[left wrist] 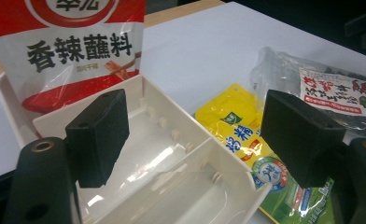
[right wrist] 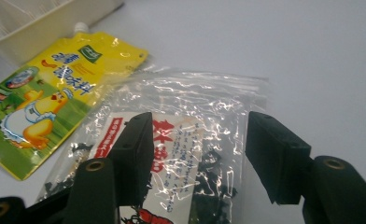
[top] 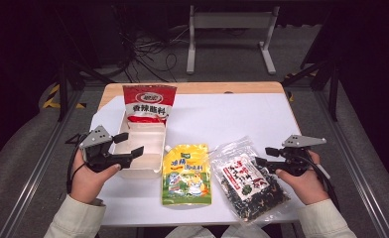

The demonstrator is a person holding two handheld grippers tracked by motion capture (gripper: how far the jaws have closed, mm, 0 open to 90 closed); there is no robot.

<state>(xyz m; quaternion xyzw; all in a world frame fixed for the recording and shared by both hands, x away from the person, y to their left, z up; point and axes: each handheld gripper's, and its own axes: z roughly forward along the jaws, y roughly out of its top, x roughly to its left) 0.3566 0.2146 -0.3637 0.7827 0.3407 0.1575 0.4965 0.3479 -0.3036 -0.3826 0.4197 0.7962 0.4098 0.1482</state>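
White tray (top: 142,171), compartmented, at the table's left; red-and-white seasoning packet (top: 148,104) propped in its far end; left gripper (top: 130,145) over the tray's near-left rim, jaws spread wide, nothing between the pads. Yellow spouted pouch (top: 186,174) flat just right of the tray. Clear bag of dark dried food (top: 246,181) right of the pouch, its edge touching it; right gripper (top: 263,155) poised above the bag's right side, jaws parted on either side of the label, gripping nothing; white table sheet (top: 222,116) beneath.
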